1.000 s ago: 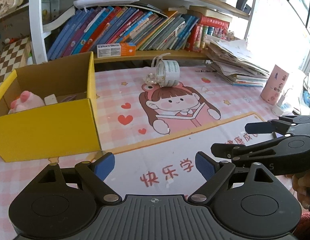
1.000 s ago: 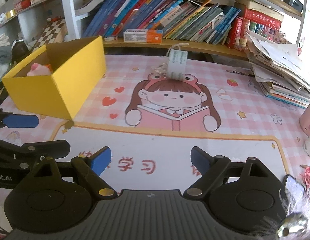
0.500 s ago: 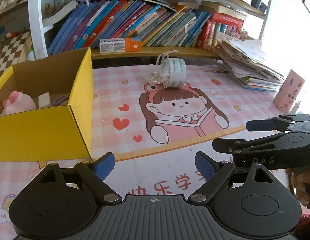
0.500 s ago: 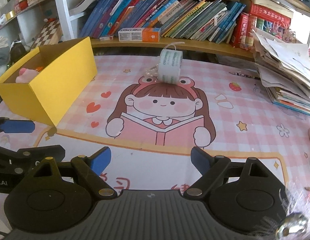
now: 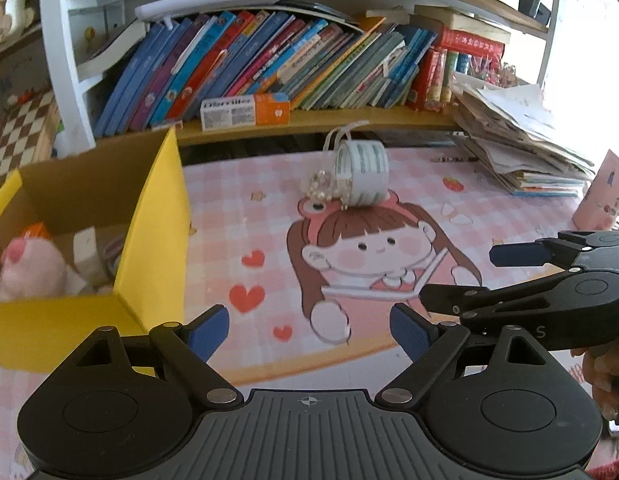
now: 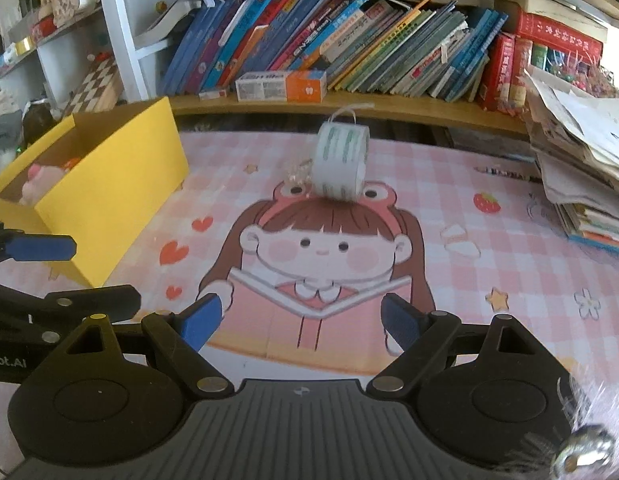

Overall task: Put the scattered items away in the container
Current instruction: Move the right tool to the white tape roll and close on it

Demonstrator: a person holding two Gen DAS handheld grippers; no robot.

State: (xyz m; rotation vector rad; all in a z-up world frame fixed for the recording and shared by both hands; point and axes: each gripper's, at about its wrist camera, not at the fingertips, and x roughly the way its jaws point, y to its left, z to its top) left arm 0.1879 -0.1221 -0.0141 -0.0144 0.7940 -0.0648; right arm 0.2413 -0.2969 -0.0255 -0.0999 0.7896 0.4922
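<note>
Nearest to us, our left gripper (image 5: 309, 330) and our right gripper (image 6: 299, 320) both stand wide with nothing between the blue pads, hovering low over the pink mat (image 6: 489, 240), the left one close beside the yellow box (image 5: 157, 240). That closeness is the first risk: a swing of the left tool could knock the box's near corner and shift it. Inside the box we see a pink plush toy (image 5: 27, 270) and some small pieces we cannot make out. Farther off, well apart from both tools and near the shelf edge, the roll of tape (image 6: 341, 162) stands on its rim with a small cluster of beads (image 5: 323, 188) touching its side. Standing so, the roll will probably trundle away if a pad nudges it off-centre. We judge the beads loose and slippery; a pinch may catch only a few, or scatter them toward the books (image 6: 349, 60) behind.
</note>
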